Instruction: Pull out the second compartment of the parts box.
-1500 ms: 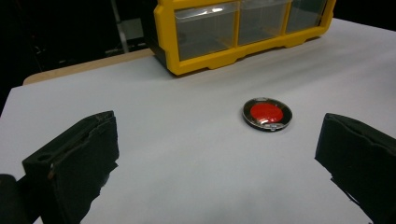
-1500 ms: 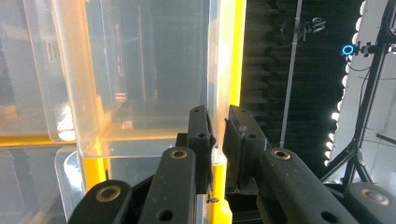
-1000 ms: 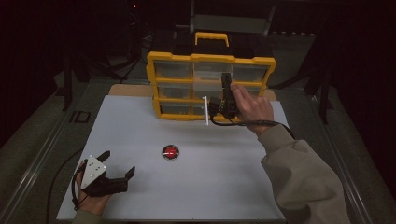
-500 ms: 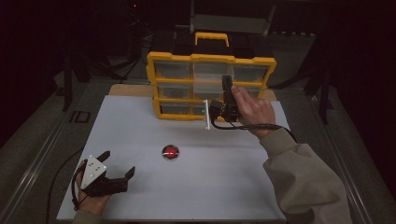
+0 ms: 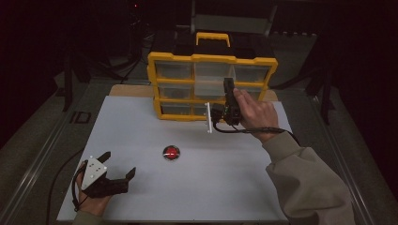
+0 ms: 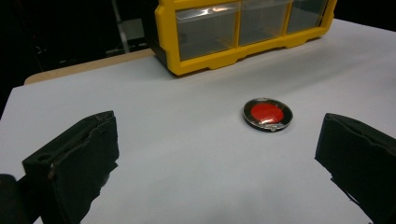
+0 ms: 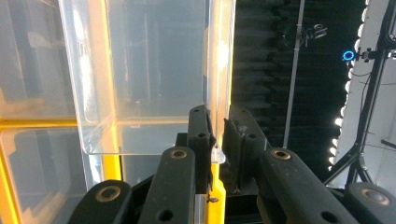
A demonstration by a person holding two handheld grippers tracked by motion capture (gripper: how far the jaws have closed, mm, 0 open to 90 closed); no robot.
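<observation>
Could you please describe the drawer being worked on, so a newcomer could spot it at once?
At the table's far edge stands a yellow plastic drawer cabinet. Its clear plastic middle-row centre drawer alone juts forward, its front wall pinched in the right claw.

A white rectangular sheet covers a pale wooden tabletop, which shows as a strip at the sheet's far edge. Grey metal rails run along the sheet's sides, and beyond them the room lies dark. Past the table, bright white lights and a blue ring light glow beside a black curtain.
</observation>
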